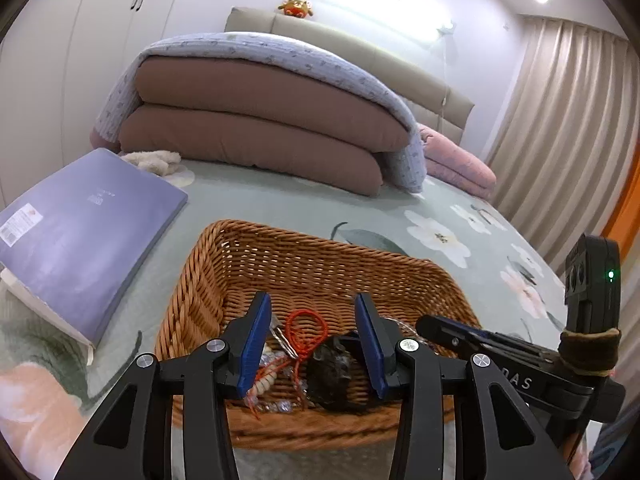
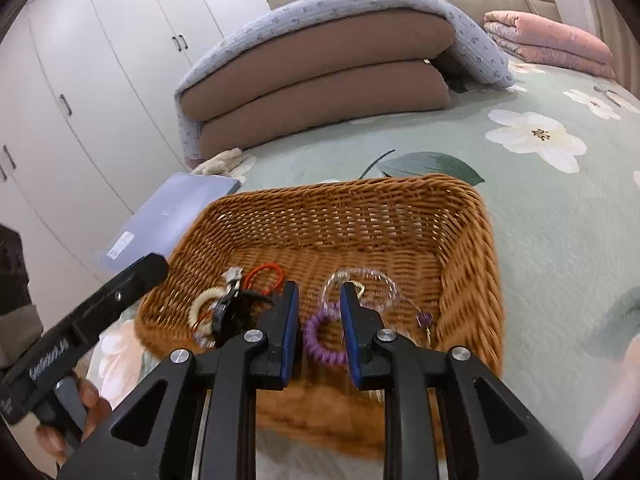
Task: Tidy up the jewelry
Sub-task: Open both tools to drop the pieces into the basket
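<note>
purple coil bracelet in basket, seemingly only right-wrist view shows it.

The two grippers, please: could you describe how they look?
Both the left gripper and right gripper have black angular linkage arms with silver round pivot bolts and flat blue pads on the fingers. White lettering marks their bodies.

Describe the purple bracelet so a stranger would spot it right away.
On the flowered bedspread sits a wicker basket. Near its front wall, between the right gripper's open fingers, lies the purple bracelet. It is the only purple coil; the neighbouring loops are clear, cream or red.
</note>
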Available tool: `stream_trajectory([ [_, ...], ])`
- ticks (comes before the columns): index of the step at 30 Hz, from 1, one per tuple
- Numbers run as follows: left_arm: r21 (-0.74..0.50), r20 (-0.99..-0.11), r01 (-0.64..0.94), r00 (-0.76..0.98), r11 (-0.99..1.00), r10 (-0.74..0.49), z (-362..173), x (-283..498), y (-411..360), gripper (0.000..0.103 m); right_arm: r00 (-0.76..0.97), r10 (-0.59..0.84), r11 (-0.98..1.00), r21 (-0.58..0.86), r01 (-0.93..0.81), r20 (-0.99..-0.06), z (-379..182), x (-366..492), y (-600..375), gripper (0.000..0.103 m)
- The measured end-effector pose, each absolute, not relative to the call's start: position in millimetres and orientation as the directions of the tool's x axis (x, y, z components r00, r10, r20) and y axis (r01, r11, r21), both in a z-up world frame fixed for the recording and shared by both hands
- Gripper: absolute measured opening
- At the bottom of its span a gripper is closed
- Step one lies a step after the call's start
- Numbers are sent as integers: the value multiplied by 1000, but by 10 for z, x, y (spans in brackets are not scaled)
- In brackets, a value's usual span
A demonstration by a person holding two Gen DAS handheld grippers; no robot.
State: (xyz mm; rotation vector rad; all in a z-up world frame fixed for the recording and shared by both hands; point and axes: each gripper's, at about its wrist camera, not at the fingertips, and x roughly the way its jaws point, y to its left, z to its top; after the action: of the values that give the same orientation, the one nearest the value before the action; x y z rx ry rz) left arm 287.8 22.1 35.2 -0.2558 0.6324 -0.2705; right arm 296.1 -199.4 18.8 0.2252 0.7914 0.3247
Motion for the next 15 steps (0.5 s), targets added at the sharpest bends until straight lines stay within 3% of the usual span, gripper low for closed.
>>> stream_trajectory([
  [8, -315, -532, 255, 750, 914, -393, 508, 2380, 142, 45, 673, 401, 916, 299, -269, -622, 341, 2092, -2203, 24],
  [15, -302, -582, 334, 678, 893, -450, 387, 1722, -79, 45, 633, 383, 924, 262, -279, -673, 101, 1586, -2372, 25],
])
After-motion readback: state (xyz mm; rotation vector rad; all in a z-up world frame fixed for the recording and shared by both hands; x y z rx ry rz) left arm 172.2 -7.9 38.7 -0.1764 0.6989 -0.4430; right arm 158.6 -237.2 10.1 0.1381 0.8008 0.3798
